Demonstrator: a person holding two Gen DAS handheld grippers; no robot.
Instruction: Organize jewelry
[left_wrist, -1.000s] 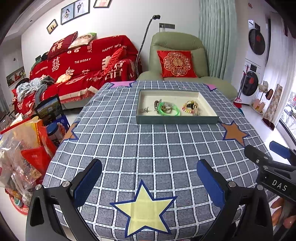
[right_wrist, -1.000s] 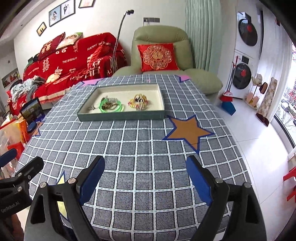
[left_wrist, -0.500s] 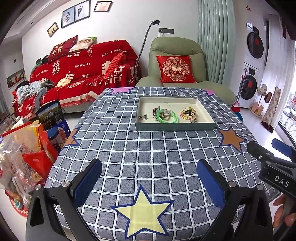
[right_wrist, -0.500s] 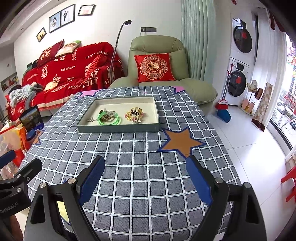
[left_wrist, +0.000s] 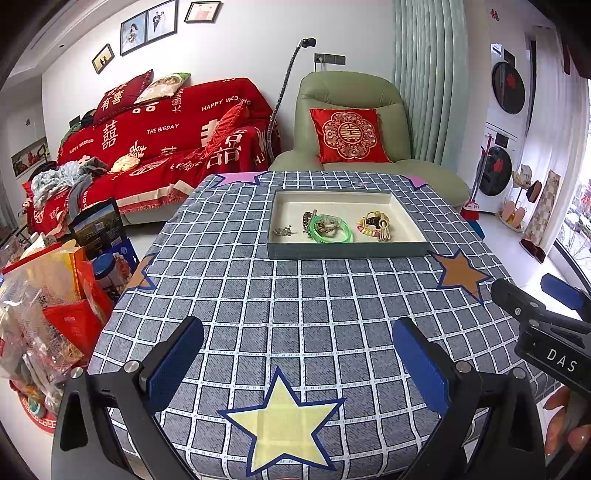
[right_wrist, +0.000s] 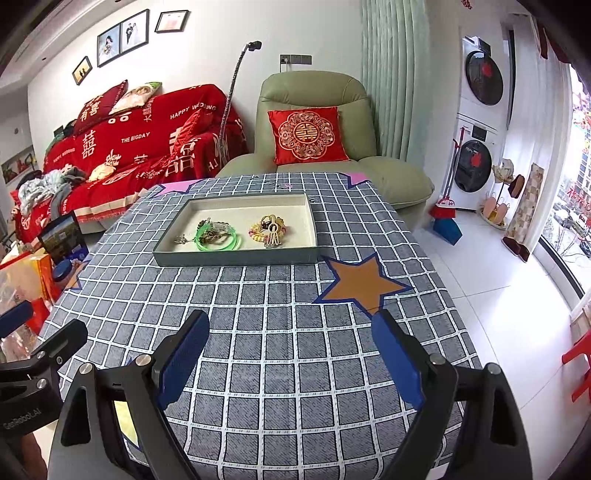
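The left gripper (left_wrist: 295, 365) is released, its blue-padded fingers (left_wrist: 173, 363) spread wide above the near edge of the bench (left_wrist: 295, 295), over a yellow star (left_wrist: 284, 424) printed on the grey checked cloth. The right gripper (right_wrist: 291, 360) is likewise released and holds nothing; it hangs above the near right part of the bench, short of an orange star (right_wrist: 360, 284). The jewelry lies in a shallow rectangular tray (left_wrist: 347, 249) on the far half of the bench, well apart from both grippers. Inside the tray, from left to right: a small silver piece (left_wrist: 283, 231), a green bangle (left_wrist: 330, 229) lying over a tangle of darker beaded pieces, and a yellow beaded bracelet (left_wrist: 373, 226) with pale charms. In the right wrist view the same items appear in the same order, with the green bangle (right_wrist: 218, 238) near the tray's front wall. A green armchair (left_wrist: 351, 122) with a red cushion stands beyond the bench.
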